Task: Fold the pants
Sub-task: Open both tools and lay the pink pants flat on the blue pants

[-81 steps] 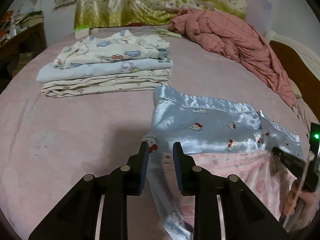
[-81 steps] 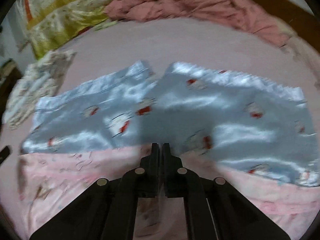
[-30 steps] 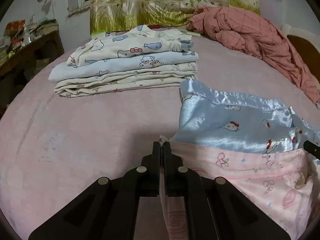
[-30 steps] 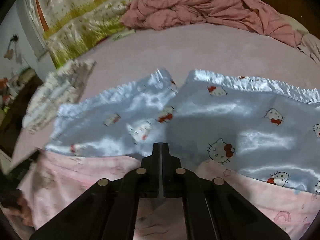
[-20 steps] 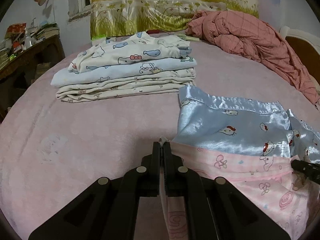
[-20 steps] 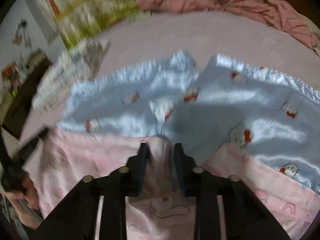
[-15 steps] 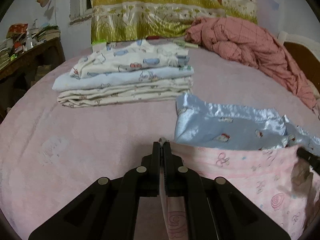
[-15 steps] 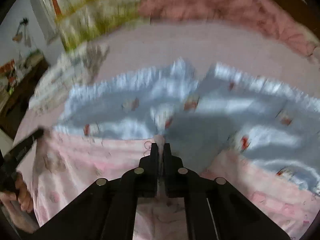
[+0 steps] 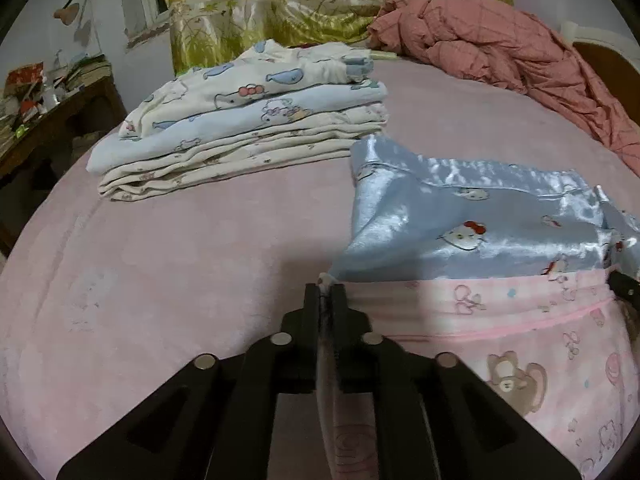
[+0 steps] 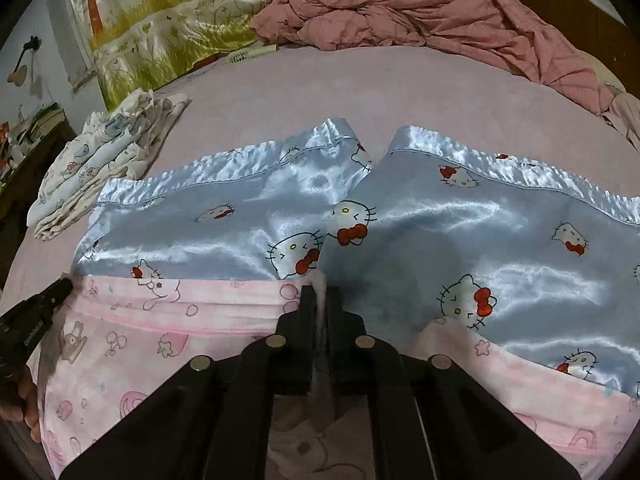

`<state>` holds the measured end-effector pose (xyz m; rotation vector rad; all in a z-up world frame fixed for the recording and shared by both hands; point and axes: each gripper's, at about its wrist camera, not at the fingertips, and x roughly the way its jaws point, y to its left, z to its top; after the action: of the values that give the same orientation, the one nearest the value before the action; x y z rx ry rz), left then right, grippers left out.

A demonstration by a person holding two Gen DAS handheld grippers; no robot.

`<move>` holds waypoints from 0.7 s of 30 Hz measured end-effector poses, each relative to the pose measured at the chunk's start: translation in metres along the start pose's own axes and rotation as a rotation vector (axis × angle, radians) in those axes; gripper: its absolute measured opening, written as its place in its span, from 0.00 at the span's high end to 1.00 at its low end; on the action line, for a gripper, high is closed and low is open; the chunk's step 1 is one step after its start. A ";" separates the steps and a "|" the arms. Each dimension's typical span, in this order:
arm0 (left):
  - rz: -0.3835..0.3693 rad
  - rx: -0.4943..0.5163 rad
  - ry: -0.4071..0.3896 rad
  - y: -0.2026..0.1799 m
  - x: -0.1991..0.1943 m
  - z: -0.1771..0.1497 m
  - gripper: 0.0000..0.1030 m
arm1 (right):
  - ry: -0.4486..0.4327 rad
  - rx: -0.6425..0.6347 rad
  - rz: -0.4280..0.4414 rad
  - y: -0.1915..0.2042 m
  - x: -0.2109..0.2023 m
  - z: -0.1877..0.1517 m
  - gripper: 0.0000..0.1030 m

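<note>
Left gripper: jaws opening, pink pants hem between them.
Right gripper: clamped on the same hem.
Fold edge: runs crosswise between both grippers, over the blue satin.

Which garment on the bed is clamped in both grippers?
The pink cartoon-print pants, lying over the blue satin pair; the folded stack sits untouched.
</note>
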<state>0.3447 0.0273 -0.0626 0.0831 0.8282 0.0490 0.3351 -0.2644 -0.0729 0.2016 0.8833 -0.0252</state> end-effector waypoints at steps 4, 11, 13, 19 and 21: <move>0.074 -0.009 -0.035 0.005 -0.006 0.001 0.65 | -0.004 0.007 0.004 0.000 -0.002 0.000 0.93; 0.030 -0.100 -0.202 0.029 -0.068 0.015 0.64 | -0.107 0.033 0.037 -0.008 -0.050 0.007 0.78; 0.023 -0.100 -0.270 0.030 -0.102 0.017 0.64 | -0.147 0.041 0.070 -0.007 -0.071 0.010 0.78; -0.061 -0.083 -0.446 0.028 -0.227 -0.003 0.63 | -0.358 -0.041 0.140 0.016 -0.173 0.002 0.67; -0.077 -0.073 -0.468 0.030 -0.261 -0.021 0.62 | -0.383 -0.057 0.143 0.025 -0.200 -0.006 0.67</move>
<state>0.1525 0.0384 0.1175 -0.0071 0.3612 -0.0138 0.2057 -0.2510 0.0810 0.1978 0.4858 0.0925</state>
